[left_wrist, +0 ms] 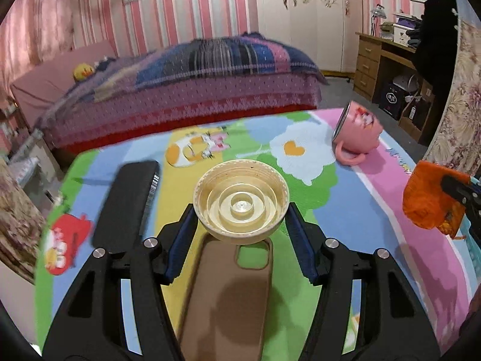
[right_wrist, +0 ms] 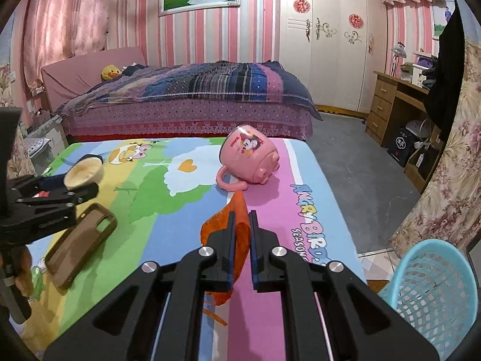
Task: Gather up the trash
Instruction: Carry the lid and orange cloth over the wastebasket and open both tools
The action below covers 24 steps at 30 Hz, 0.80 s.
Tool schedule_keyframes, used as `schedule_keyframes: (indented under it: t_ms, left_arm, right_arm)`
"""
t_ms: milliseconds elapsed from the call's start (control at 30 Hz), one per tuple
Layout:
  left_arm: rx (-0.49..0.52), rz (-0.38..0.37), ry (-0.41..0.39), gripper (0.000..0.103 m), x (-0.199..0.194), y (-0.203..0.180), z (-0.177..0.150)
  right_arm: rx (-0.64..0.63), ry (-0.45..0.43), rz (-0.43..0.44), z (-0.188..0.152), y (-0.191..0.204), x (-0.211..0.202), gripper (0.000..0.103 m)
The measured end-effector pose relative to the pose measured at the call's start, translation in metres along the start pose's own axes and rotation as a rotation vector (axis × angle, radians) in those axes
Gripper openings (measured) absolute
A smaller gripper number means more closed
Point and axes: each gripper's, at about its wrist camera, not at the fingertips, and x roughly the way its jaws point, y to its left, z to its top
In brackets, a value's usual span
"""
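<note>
A cream round plastic lid (left_wrist: 240, 207), hollow side facing the camera, is clamped between the blue pads of my left gripper (left_wrist: 242, 212) and held above the cartoon tablecloth (left_wrist: 300, 198). The right wrist view shows that lid (right_wrist: 82, 173) in the left gripper (right_wrist: 70, 185) at the left, lifted off the table. My right gripper (right_wrist: 242, 215) is shut on a crumpled orange wrapper (right_wrist: 218, 224), which hangs between its fingers over the pink stripe of the cloth. In the left wrist view the orange wrapper (left_wrist: 427, 201) appears at the right edge.
A pink cartoon mug (right_wrist: 249, 156) lies on its side at the table's far edge. A brown phone case (right_wrist: 81, 240) lies flat under the left gripper, beside a black oblong thing (left_wrist: 129, 201). A light-blue mesh basket (right_wrist: 436, 300) stands on the floor at the right. A bed stands behind the table.
</note>
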Motion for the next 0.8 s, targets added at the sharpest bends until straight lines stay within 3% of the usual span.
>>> schedule_keyframes:
  t_ms: [167,333,800]
  left_arm:
    - [-0.055,-0.044,-0.045,0.059,-0.041,0.005,-0.009]
    - [-0.040,-0.051,-0.066,0.059,-0.067,-0.004,-0.027]
    - [-0.057,-0.075,-0.053,0.059,-0.087,-0.018,-0.047]
  right_arm:
    - [-0.031,-0.013,-0.026,-0.006,0.000,-0.028,0.008]
    - [-0.040,-0.047,-0.046,-0.005,-0.007,-0.059,0.008]
    - [-0.002,-0.085,-0.077,-0.026,-0.039,-0.115,0.008]
